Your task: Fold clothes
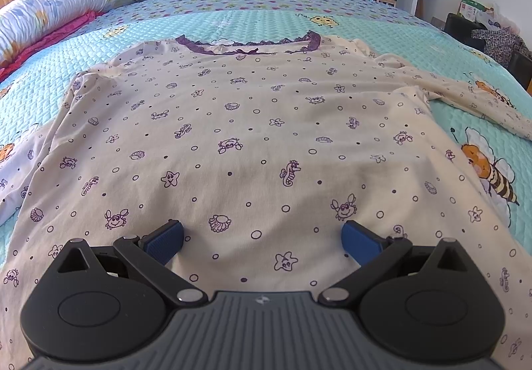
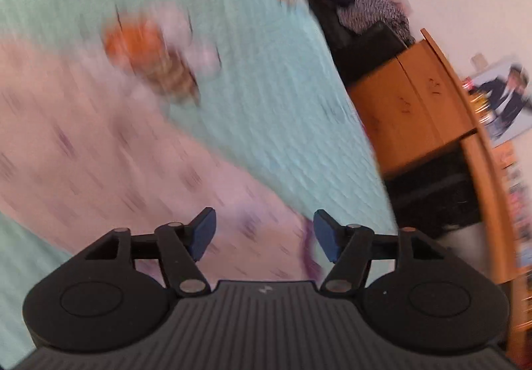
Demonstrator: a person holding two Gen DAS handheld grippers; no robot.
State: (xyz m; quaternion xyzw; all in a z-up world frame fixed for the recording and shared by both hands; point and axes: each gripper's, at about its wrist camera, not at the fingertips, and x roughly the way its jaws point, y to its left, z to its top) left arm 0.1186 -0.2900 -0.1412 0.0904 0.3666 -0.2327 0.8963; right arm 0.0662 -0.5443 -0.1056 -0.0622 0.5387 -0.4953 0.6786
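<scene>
A cream long-sleeved top (image 1: 252,124) with purple sea-creature prints and a purple lace collar (image 1: 249,44) lies flat on the bed, collar at the far end. My left gripper (image 1: 262,237) hovers open over its near hem, blue pads wide apart with only flat cloth beneath them. One sleeve (image 1: 478,100) stretches out to the right. In the blurred, tilted right wrist view my right gripper (image 2: 264,232) is open above a cream sleeve (image 2: 109,150) with a purple cuff edge (image 2: 307,243); nothing is pinched between its pads.
The turquoise quilted bedspread (image 1: 266,21) with bee pictures covers the bed. A floral bolster (image 1: 50,14) and pink cloth lie at the far left. Wardrobe doors stand behind. A wooden cabinet (image 2: 415,104) and a dark chair with clothes (image 2: 362,14) stand off the bed's right side.
</scene>
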